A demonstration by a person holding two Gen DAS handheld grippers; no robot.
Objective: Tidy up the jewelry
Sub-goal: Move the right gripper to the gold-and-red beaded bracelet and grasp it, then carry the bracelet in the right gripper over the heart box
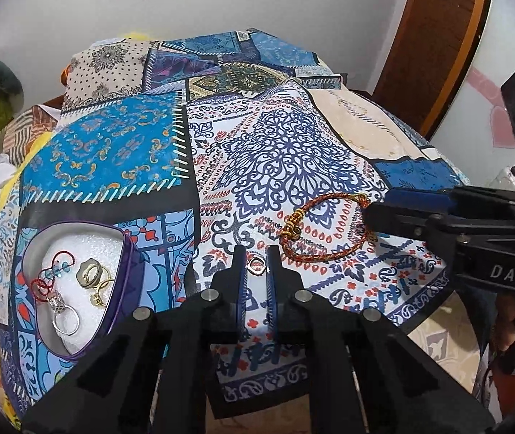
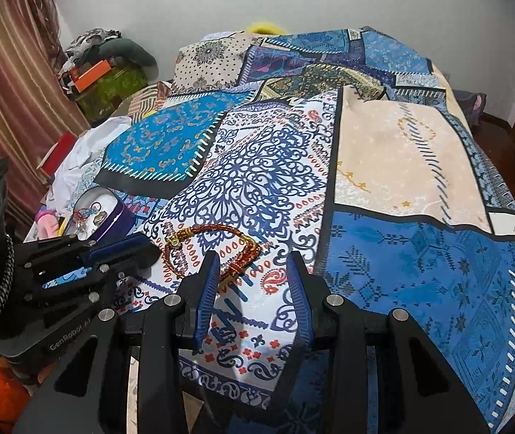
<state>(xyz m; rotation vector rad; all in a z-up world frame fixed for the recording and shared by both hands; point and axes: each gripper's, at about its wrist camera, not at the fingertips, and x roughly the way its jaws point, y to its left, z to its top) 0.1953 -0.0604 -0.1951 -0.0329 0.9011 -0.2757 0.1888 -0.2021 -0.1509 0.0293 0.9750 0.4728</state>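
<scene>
The left gripper (image 1: 256, 258) has its fingers pinched on a small gold ring (image 1: 256, 265), and the purple heart-shaped box (image 1: 132, 264) (already holding other rings) lies close by on its left. The right gripper (image 2: 253, 264) stands open and empty, with 1 end of the red-and-gold bracelet (image 2: 199, 249) lying between its fingertips and the rest running away to its left on the patchwork cloth (image 2: 420, 271).
</scene>
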